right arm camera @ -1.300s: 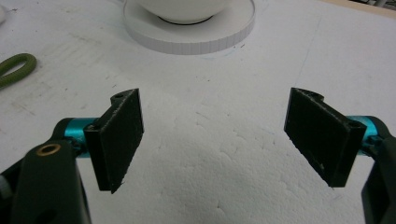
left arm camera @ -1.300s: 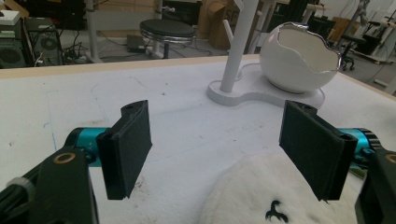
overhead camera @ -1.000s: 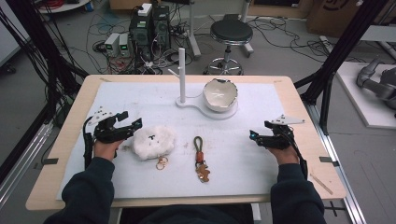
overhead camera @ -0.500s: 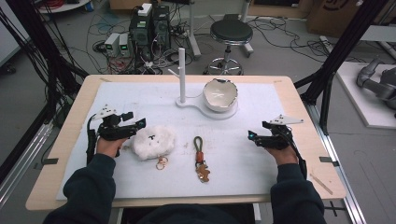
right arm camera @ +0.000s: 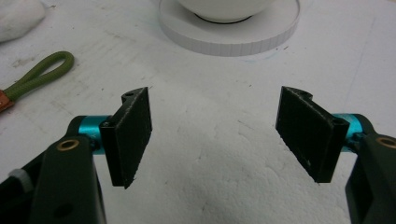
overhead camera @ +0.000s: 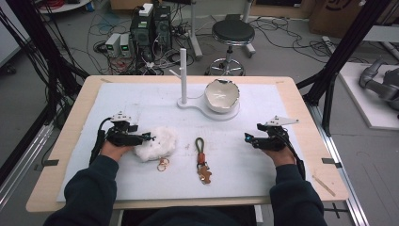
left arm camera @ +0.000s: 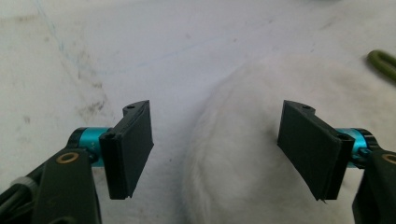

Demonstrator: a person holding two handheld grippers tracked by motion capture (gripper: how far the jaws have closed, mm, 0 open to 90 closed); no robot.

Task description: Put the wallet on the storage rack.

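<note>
Keeping the left gripper [left arm camera: 215, 140] spread wide, though just having narrowed it a little, with the white fluffy pompom [left arm camera: 252, 158] lying between the jaws, nearer the right-hand pad and not yet squeezed. Judging it very light, soft and springy: likely squashing under any pinch and slipping out by its loose fur, so aiming for the dense middle of the ball rather than the wispy fringe or the small metal ring [overhead camera: 163, 164] at its near edge. Holding the right gripper [right arm camera: 212, 135] wide as well, also just having closed it slightly, with nothing but bare white mat [right arm camera: 219, 186] between the jaws. Passing outward over the stiff green cord keychain [overhead camera: 202, 160] with its brown tag, then the glossy white bowl [overhead camera: 222, 94] and upright post [overhead camera: 183, 75] on their smooth base.
</note>
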